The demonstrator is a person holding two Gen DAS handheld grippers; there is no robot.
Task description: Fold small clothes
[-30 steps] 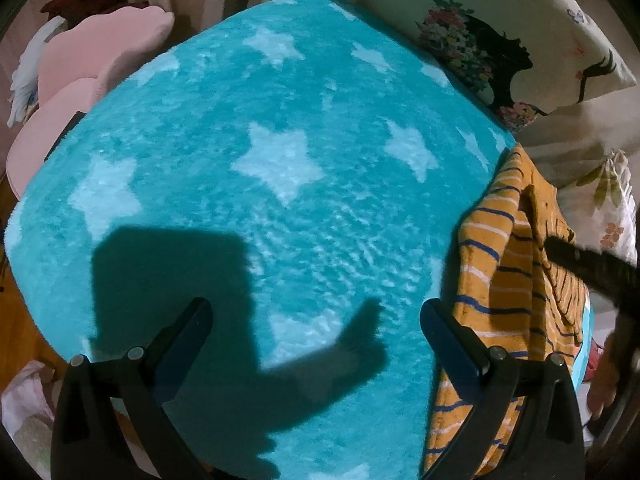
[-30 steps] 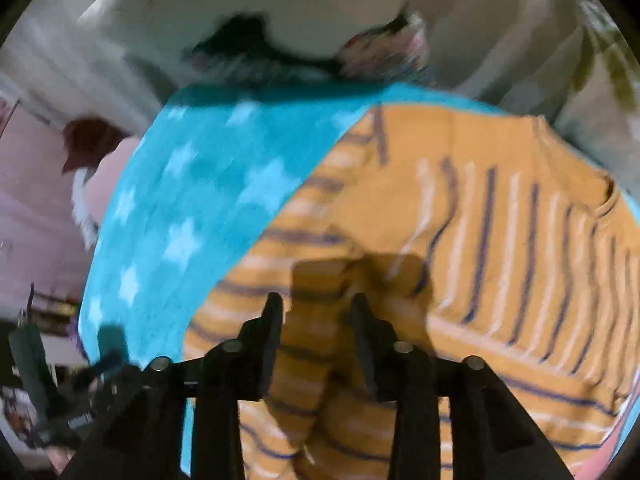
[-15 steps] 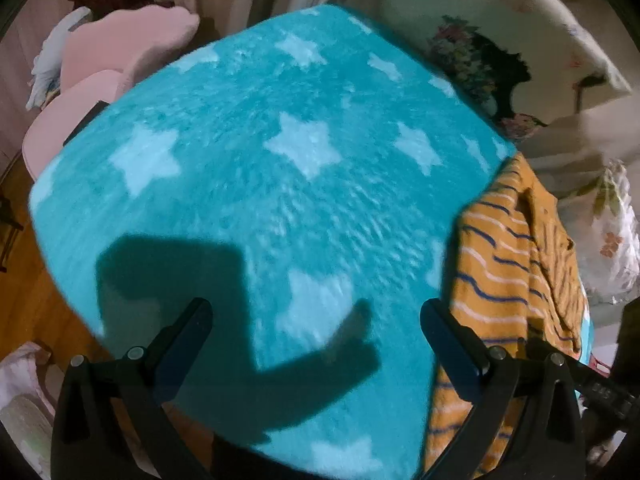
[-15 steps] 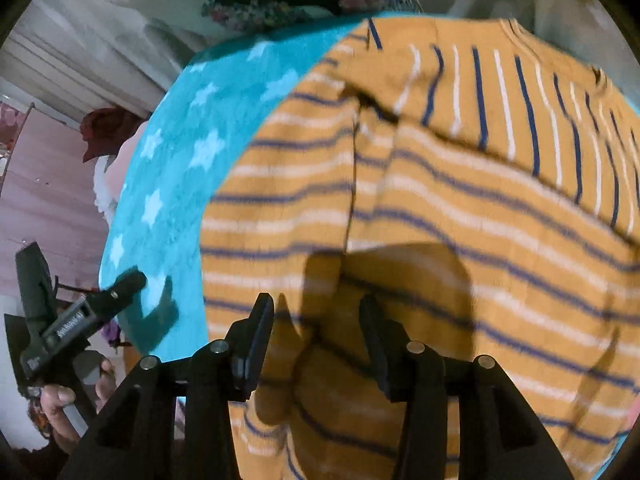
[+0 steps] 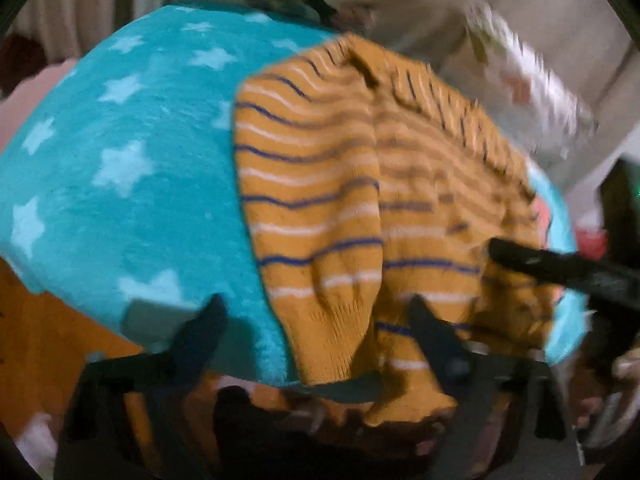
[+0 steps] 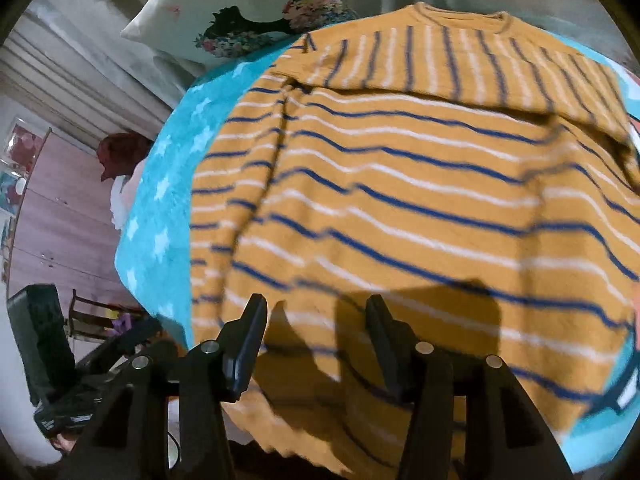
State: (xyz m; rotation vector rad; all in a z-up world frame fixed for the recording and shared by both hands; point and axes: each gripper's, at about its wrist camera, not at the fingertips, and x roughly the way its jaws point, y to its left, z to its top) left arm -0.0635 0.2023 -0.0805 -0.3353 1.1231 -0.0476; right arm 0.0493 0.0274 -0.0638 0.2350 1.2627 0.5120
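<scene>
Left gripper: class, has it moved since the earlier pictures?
Yes. The left gripper has swung right: judged against the star blanket, the sweater, earlier at the right edge, now lies between its fingers.

The left gripper [image 5: 316, 320] was spread wide with nothing between its fingers, while the right gripper [image 6: 316, 334] was parted more narrowly, likewise empty.
</scene>
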